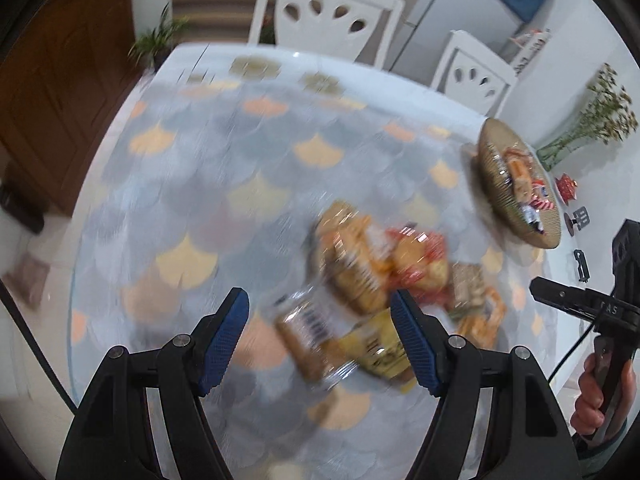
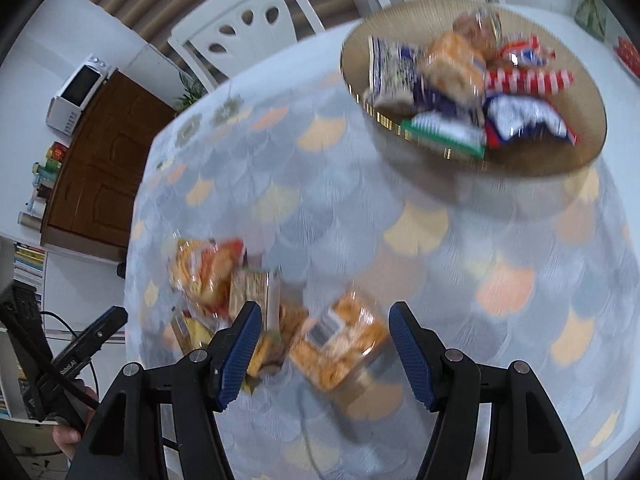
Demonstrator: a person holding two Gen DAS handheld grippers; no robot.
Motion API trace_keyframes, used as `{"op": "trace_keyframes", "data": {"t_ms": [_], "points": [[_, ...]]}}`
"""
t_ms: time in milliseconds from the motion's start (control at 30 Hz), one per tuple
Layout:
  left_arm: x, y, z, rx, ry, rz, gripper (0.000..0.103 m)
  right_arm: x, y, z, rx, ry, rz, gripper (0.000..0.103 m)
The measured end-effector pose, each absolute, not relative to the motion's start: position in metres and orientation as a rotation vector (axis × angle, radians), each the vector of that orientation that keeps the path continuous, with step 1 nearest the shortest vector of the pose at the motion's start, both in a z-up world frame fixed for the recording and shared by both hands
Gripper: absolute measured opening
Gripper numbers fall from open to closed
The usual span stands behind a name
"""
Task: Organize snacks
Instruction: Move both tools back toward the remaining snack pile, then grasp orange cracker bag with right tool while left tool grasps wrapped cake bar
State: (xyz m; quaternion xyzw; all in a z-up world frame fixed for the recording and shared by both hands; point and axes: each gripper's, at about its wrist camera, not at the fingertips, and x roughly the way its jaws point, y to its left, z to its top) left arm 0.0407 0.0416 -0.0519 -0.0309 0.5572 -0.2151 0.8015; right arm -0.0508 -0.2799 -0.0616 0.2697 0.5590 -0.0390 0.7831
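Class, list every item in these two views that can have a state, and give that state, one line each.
left gripper: open, empty, above the loose snacks
right gripper: open, empty
loose snacks: piled on the table
round tray: partly filled with packets
orange cracker pack: flat on the table

Home dining room: clothed table (image 1: 208, 184), white chairs (image 1: 324, 12), microwave (image 2: 78, 92).

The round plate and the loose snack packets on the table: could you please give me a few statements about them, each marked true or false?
1. The round plate already holds several snack packets. True.
2. The table has no loose packets left. False: a pile of packets lies on the patterned cloth.
3. The right tool grips an orange packet. False: its jaws are apart above the orange packet.
4. The left tool is empty. True.
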Motion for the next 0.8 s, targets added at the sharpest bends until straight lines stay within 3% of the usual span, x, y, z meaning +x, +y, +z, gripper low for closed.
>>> {"op": "trace_keyframes", "data": {"t_ms": [433, 800], "points": [[0.027, 0.043, -0.123, -0.147, 1.328, -0.414, 0.067, -0.078, -0.259, -0.106, 0.667, 1.302, -0.242, 0.064], [0.024, 0.022, -0.126, -0.053, 1.275, -0.343, 0.067, -0.078, -0.254, -0.114, 0.699, 1.288, -0.330, 0.064]]}}
